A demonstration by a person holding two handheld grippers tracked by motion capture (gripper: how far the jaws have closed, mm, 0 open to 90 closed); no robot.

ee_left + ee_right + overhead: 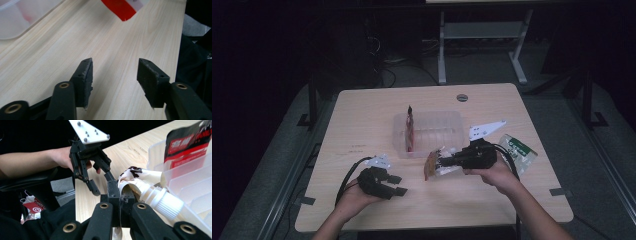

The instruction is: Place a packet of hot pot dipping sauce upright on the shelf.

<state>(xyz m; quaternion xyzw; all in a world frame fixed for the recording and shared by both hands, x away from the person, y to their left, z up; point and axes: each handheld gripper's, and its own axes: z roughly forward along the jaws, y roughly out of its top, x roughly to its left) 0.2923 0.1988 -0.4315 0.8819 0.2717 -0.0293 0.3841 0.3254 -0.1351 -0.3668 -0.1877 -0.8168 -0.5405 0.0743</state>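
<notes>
Right up close in the right gripper view, the right tool (120,195) has its two black jaws pinched tight on a thin edge of a crinkly brown-and-white spouted pouch with a ribbed white screw cap (140,182). So the pouch sits right in that tool's jaws, its cap poking off to one side against the clear ribbed plastic storage bin (192,177), which stands just ahead of the tool. In the high view the same pouch (435,165) hangs off the tool's tip, just short of the bin's near wall (427,151).

Inside the bin, a red-and-black foil sachet (410,127) stands upright against the wall farthest from the right tool. Behind the right tool there's a clear bag with a green label (517,150) lying flat on the pale wood desk (362,125).

Left tool (393,184) is spread wide with nothing in it, hovering low over bare desk, well off to the side of the pouch.

Handling guess: that pouch looks light and floppy, with slick film that will crumple and swing rather than hold shape. Pinching the flat seam like this probably works for a short hop, but I'd bet it can slide out if jerked. The stiff neck under the cap looks like the surest spot to grab; squeezing the belly risks bursting or squirting.
</notes>
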